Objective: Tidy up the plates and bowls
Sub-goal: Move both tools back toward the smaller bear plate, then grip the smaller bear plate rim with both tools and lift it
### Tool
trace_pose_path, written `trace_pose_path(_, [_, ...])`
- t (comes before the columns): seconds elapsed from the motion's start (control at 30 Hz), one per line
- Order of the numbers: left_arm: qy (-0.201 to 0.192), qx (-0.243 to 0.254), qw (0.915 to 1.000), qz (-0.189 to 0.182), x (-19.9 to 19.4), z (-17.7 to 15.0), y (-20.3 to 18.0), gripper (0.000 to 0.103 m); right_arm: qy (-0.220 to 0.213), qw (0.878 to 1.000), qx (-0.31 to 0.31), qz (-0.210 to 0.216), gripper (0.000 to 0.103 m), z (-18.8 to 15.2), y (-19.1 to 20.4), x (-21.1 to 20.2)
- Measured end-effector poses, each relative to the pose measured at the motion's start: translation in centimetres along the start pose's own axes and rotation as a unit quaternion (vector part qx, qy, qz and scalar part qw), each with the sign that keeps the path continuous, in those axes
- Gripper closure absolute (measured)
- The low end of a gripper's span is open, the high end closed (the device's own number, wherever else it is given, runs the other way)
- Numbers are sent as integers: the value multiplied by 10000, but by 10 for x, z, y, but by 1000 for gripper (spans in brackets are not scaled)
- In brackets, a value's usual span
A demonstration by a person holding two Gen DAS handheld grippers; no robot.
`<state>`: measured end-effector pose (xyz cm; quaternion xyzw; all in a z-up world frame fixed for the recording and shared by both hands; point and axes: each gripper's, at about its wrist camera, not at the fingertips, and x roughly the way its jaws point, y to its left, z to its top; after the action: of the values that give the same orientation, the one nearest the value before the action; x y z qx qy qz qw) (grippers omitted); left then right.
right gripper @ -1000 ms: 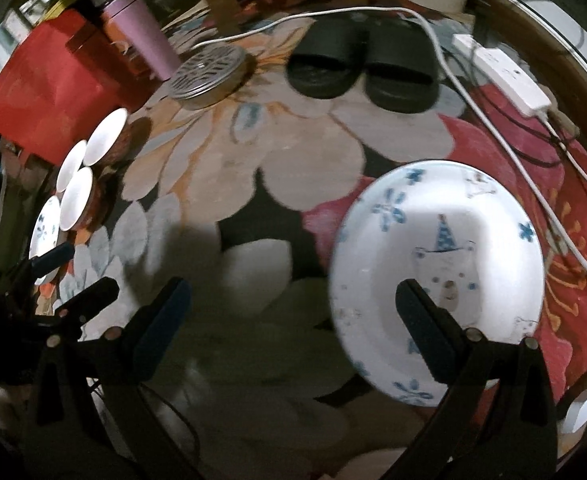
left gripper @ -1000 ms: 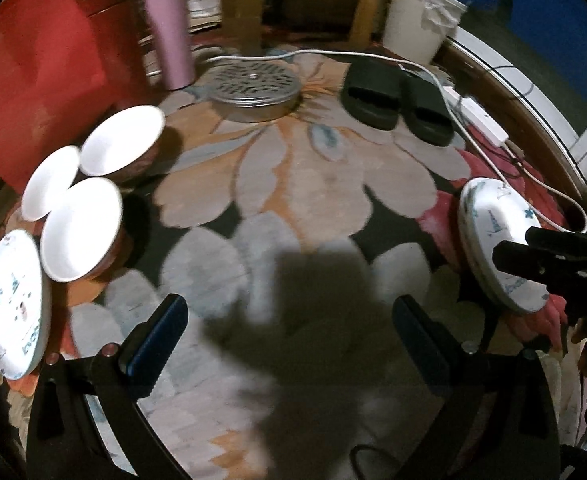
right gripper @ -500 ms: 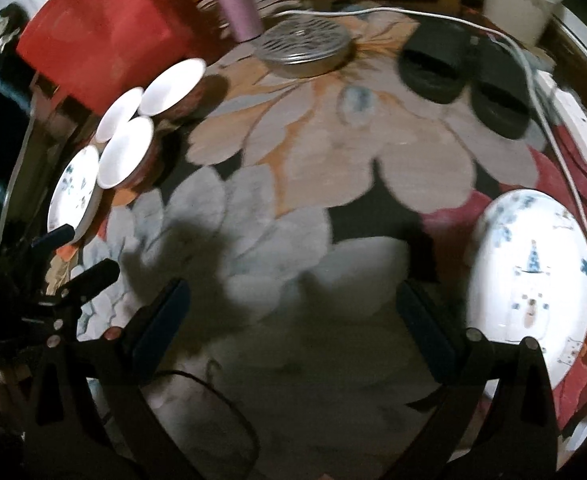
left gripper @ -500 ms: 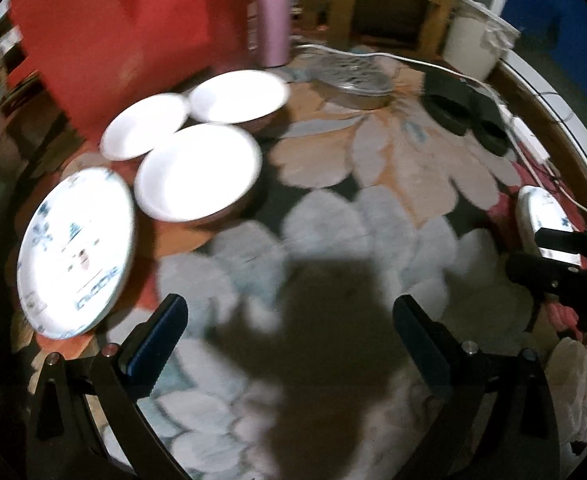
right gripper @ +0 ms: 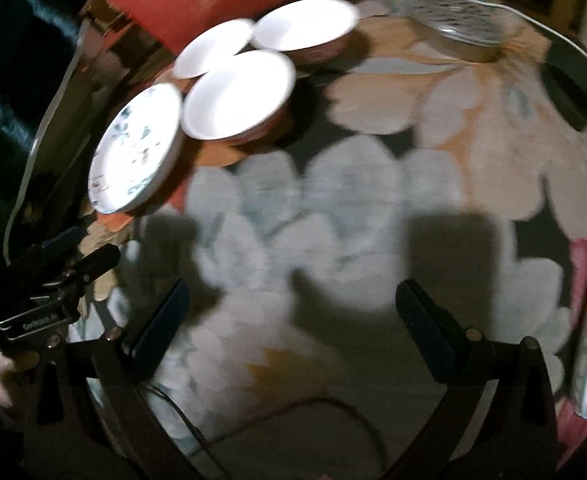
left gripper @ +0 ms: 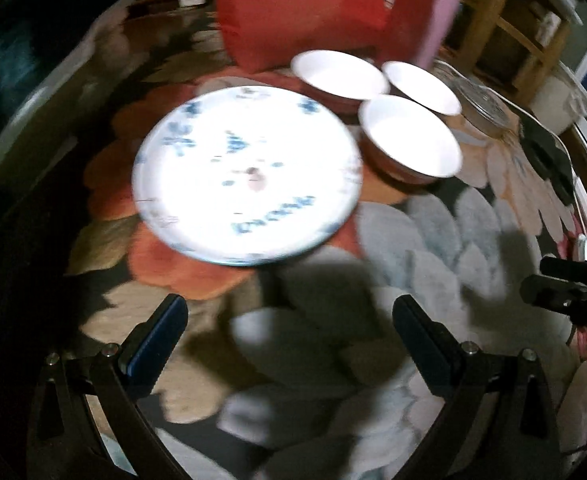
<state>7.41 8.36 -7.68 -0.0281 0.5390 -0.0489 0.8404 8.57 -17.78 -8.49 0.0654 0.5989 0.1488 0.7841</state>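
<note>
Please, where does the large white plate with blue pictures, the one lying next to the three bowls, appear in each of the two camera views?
Left wrist view: the large white plate with blue pictures fills the upper centre, ahead of the open left gripper.
Right wrist view: the same plate lies at the upper left, seen at a slant.
Shared landmark: the nearest white bowl with a brown outside, directly beside the plate in both views.

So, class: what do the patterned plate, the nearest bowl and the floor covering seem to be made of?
Patterned plate: probably glazed ceramic or melamine; glossy white with blue print.
Nearest bowl: likely glazed ceramic; bright white inside, reddish-brown outside.
Floor covering: a woven pile rug; matte, soft-looking floral petals.
</note>
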Motion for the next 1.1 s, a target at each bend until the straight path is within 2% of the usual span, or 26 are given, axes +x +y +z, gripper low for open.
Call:
trace_pose_path(0.17, [-119, -252, 9995, 142, -8, 2, 42, 0, 252, 9990, -92, 345, 2, 23, 47, 30])
trace_pose_path(0.23, [-130, -352, 9991, 177, -10, 2, 56, 0, 278, 9986, -137, 433, 12, 31, 62, 38])
trace_pose_path(0.3, [-144, -478, 9985, 218, -12, -1, 68, 0, 353, 9979, -112, 532, 17, 40, 75, 48])
trace_pose_path(0.43, [-165, -832, 9963, 170, -14, -5, 87, 0, 445, 9961, 486, 590, 31, 58, 88, 71])
trace_pose_path(0.47, [-161, -898, 9957, 154, -14, -6, 90, 0, 449, 9954, 607, 596, 32, 60, 90, 76])
trace_pose_path(0.57, [-188, -915, 9955, 148, -16, -6, 95, 1, 502, 9937, 853, 530, 39, 63, 93, 87])
trace_pose_path(0.67, [-214, -908, 9955, 181, -18, -4, 99, 1, 572, 9928, 938, 477, 54, 62, 98, 96])
trace_pose_path(0.7, [-217, -925, 9953, 182, -18, -3, 100, 1, 587, 9930, 918, 456, 64, 63, 100, 98])
trace_pose_path(0.83, [-185, -975, 9950, 148, -20, -5, 107, 1, 740, 9939, 662, 481, 83, 68, 112, 108])
trace_pose_path(0.93, [-133, -931, 9954, 177, -19, -8, 109, 1, 791, 9967, -95, 165, 82, 73, 132, 109])
trace_pose_path(1.1, [-41, -934, 9955, 154, -13, -9, 113, 1, 924, 9916, -906, 54, 81, 71, 142, 109])
